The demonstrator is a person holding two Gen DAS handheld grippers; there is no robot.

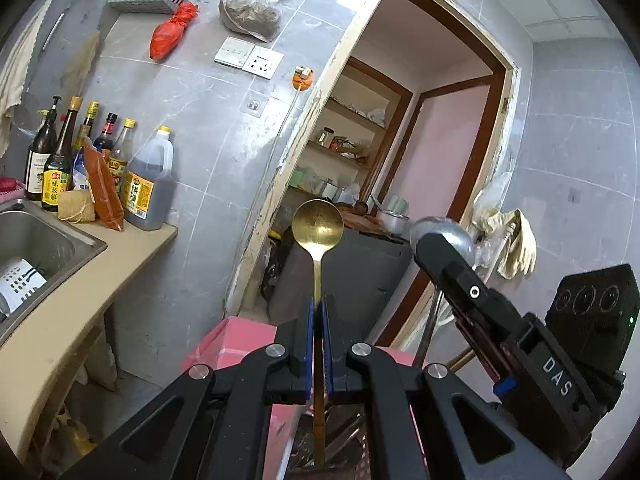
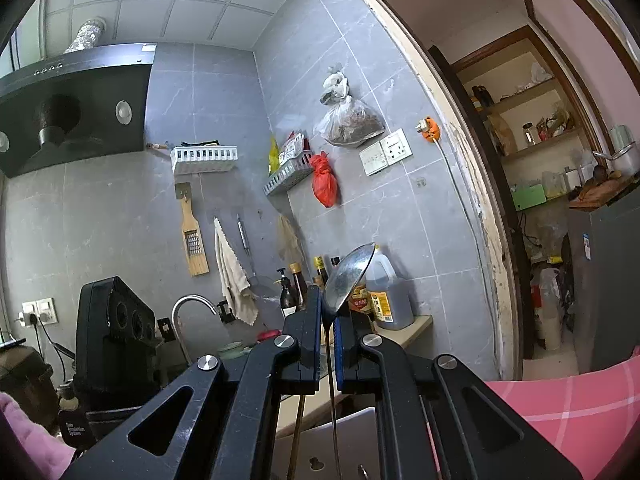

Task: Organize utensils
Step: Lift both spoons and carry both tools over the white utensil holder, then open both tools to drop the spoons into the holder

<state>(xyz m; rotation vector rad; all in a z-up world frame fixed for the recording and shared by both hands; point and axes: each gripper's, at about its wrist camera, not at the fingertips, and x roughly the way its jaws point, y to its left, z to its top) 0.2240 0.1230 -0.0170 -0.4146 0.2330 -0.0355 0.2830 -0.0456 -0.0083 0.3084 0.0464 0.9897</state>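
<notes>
Two spoons are held aloft, one in each gripper. The left gripper (image 1: 318, 312) is clenched on the thin handle of a gold spoon (image 1: 317, 226), whose bowl stands upright above the fingertips while the handle runs down between the blue pads (image 1: 308, 332) toward a dark container (image 1: 340, 440) below; what that container holds is blurred, though more handles can perhaps be made out in it. The right gripper (image 2: 327, 320) is likewise clamped on a steel spoon (image 2: 348, 278), gripped just under its bowl, the bowl tilted to the right and the handle hanging down past the jaws.

Further out, a tabletop (image 1: 132, 248) with a sink (image 1: 44, 240) and a row of sauce bottles (image 1: 60, 160) is seen to the left, well apart from both spoons. A pink checked surface (image 2: 560, 408) lies close beneath the right gripper.

The step in hand is judged to be the carrying stage: both utensils have been picked up and neither has been set in place. For the next move, each spoon would need to be lowered handle-first into its holder and released only once it is supported.
</notes>
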